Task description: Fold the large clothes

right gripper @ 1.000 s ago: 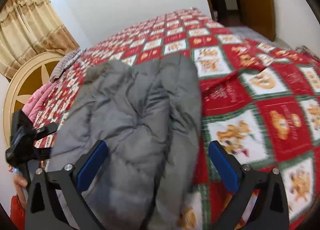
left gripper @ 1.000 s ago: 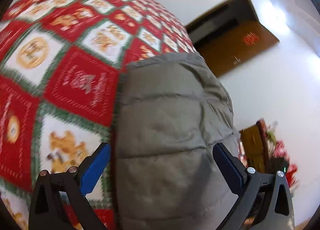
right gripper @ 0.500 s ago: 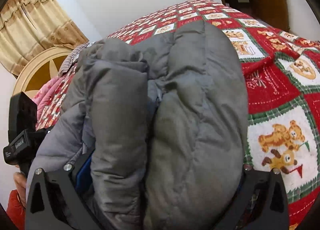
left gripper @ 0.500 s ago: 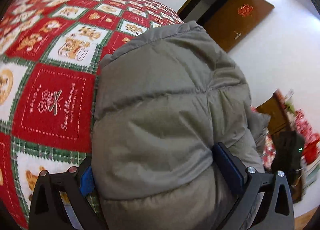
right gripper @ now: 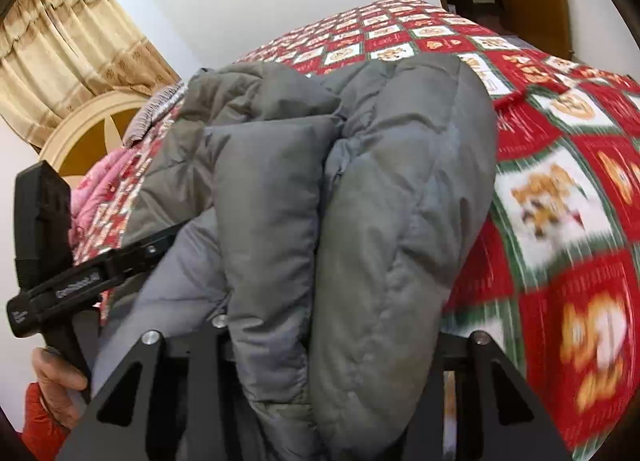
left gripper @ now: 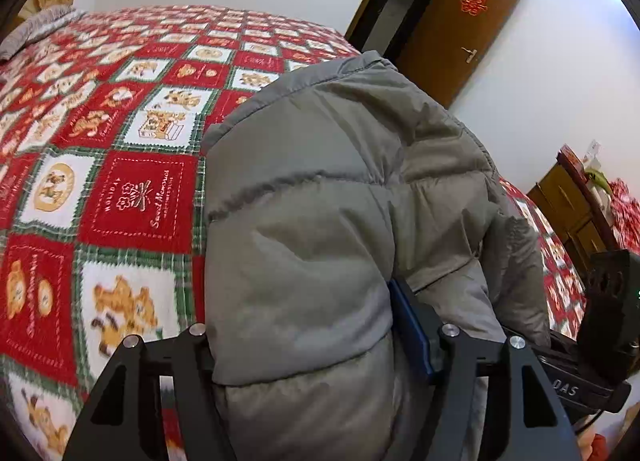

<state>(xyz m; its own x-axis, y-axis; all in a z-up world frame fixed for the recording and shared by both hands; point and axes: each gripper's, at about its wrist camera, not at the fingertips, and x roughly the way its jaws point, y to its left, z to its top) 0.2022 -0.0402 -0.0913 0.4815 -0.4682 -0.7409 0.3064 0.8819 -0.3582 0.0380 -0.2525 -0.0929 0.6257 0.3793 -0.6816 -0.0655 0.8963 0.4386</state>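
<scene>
A puffy grey jacket (left gripper: 320, 221) lies bunched at the near edge of the bed (left gripper: 132, 197), on its red, white and green patchwork blanket (right gripper: 560, 189). The left gripper (left gripper: 308, 345) has just been closing; its fingers (left gripper: 412, 325) press into a thick quilted fold of the jacket. The right gripper (right gripper: 332, 345) has just been closing too, with two padded folds squeezed between its fingers, which the cloth hides. A hand (right gripper: 56, 381) grips the left tool's handle.

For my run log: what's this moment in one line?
left gripper: closing on grey jacket | right gripper: closing on it | bedspread: underneath
</scene>
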